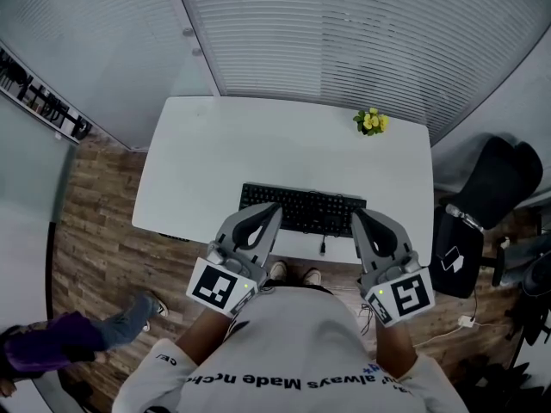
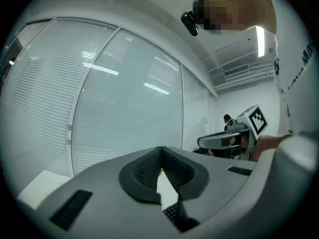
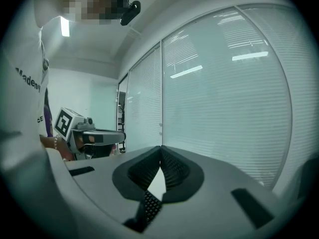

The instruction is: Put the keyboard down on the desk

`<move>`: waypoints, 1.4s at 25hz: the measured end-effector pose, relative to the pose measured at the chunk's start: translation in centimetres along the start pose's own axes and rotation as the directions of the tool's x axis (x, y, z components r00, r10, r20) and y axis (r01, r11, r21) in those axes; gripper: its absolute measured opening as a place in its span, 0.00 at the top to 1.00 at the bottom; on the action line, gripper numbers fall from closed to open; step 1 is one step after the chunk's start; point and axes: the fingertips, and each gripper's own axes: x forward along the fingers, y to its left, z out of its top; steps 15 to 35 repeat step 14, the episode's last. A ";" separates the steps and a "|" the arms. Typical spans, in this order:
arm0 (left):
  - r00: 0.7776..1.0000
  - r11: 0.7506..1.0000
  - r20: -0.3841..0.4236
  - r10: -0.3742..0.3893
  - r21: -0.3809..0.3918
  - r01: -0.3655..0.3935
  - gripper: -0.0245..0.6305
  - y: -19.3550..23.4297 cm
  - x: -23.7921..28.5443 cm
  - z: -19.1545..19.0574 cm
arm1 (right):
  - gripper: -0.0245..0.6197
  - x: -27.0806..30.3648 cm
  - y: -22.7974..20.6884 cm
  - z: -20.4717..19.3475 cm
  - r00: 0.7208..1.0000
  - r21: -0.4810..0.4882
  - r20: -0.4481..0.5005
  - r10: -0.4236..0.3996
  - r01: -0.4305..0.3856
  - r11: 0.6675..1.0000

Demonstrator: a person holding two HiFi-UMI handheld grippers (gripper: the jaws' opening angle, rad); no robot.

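A black keyboard (image 1: 303, 209) lies flat on the white desk (image 1: 215, 162), close to its front edge. My left gripper (image 1: 275, 206) hovers over the keyboard's left end and my right gripper (image 1: 353, 215) over its right end. Both are shut, tips touching, with nothing between the pads. In the left gripper view the left gripper (image 2: 161, 148) has its jaws closed, and a few keys of the keyboard (image 2: 172, 212) show through the gap below them. The right gripper view shows the right gripper (image 3: 160, 147) closed the same way. Both gripper views point up at the blinds.
A small pot of yellow flowers (image 1: 371, 121) stands at the desk's far right. A black office chair (image 1: 499, 179) and a dark bag (image 1: 455, 252) sit right of the desk. Another person's leg and purple sleeve (image 1: 60, 341) are at the lower left. Window blinds (image 1: 362, 50) run behind the desk.
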 end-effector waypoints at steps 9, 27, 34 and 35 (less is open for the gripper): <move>1.000 1.000 -0.014 0.002 0.008 -0.002 0.93 0.3 0.3 -0.1 | 0.95 0.3 -0.2 0.1 1.000 -0.001 0.001 0.002 -0.002 1.000; 1.000 1.000 -0.024 0.018 0.009 -0.018 0.93 0.9 0.4 -0.3 | 0.95 0.4 -0.3 0.3 1.000 -0.001 0.007 0.005 -0.005 1.000; 1.000 1.000 -0.024 0.018 0.009 -0.018 0.93 0.9 0.4 -0.3 | 0.95 0.4 -0.3 0.3 1.000 -0.001 0.007 0.005 -0.005 1.000; 1.000 1.000 -0.024 0.018 0.009 -0.018 0.93 0.9 0.4 -0.3 | 0.95 0.4 -0.3 0.3 1.000 -0.001 0.007 0.005 -0.005 1.000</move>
